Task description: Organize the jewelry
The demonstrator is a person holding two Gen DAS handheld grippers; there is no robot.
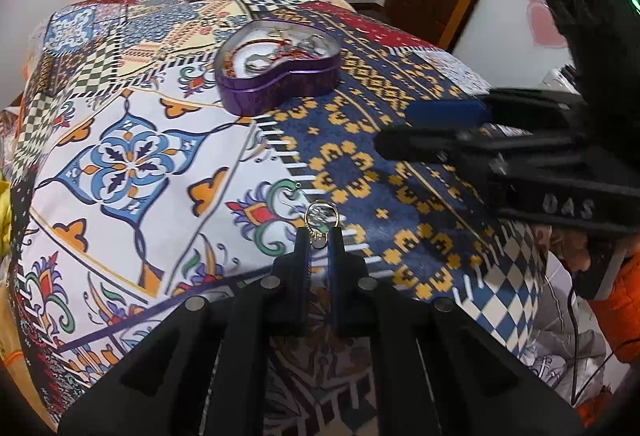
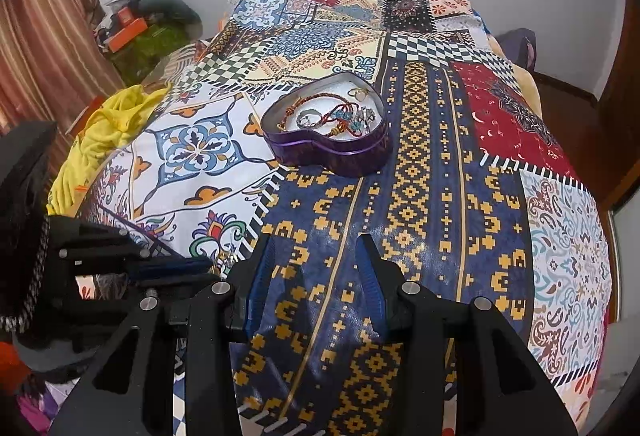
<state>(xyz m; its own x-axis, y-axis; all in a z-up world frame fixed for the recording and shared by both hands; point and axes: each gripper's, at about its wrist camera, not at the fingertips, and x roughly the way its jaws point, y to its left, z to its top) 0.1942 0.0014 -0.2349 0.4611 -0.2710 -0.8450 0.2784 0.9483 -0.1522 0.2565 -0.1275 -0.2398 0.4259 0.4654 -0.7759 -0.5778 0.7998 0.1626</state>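
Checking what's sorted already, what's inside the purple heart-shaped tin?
Inside the purple heart-shaped tin: red beaded strands, silver rings, a gold ring. Anything beneath the tangle is hidden.

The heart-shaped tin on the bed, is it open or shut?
Open. The purple tin has no lid on it, and bracelets and rings lie in plain sight inside.

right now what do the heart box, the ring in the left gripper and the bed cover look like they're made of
Heart box: looks like thin metal tin, glossy purple outside, bare silvery rim and a seam band round the wall.
Ring, pinched in the left gripper: gold-toned metal by its yellow shine, with a pale patterned face; real gold or plating cannot be told.
Bed cover: printed woven cloth, matte, softly creased.
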